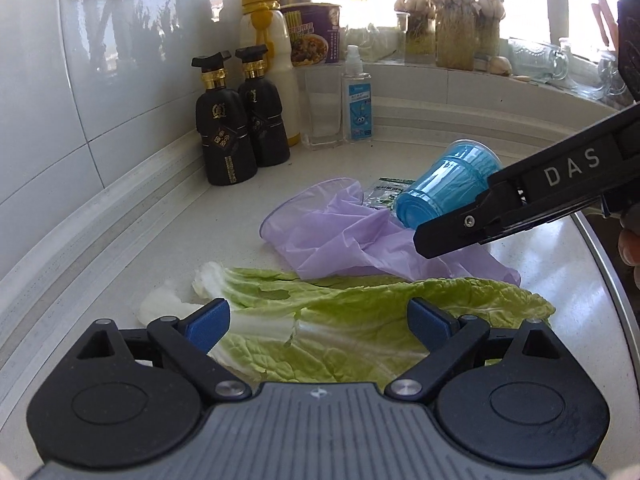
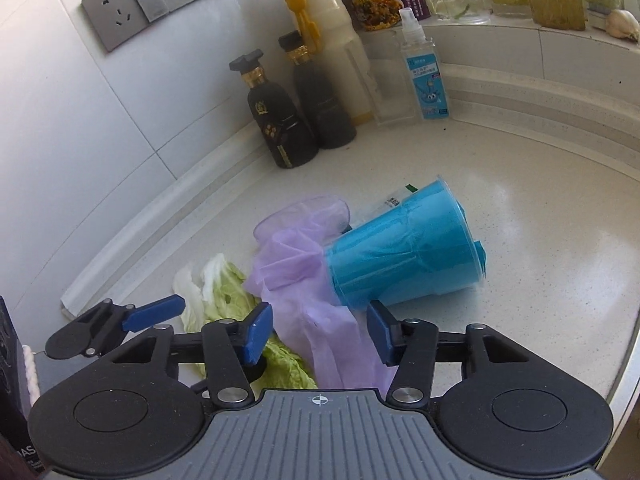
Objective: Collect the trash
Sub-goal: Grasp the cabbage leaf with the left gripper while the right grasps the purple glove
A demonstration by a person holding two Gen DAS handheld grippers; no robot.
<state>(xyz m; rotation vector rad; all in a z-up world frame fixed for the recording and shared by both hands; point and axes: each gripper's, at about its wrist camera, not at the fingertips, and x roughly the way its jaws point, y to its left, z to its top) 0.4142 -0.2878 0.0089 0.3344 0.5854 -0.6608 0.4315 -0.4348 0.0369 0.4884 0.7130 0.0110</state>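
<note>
Trash lies on the white counter: green cabbage leaves, a crumpled purple glove, a blue plastic cup on its side, and a small green-printed wrapper behind it. My left gripper is open, its blue pads either side of the cabbage leaves, just above them. My right gripper is open over the purple glove, with the blue cup just ahead of its right pad. The cabbage lies to its left. The right gripper also shows in the left wrist view.
Two black bottles, a white bottle with a yellow cap, a spray bottle and a noodle cup stand at the back corner. Garlic jars line the windowsill. A metal sink rim curves along the right.
</note>
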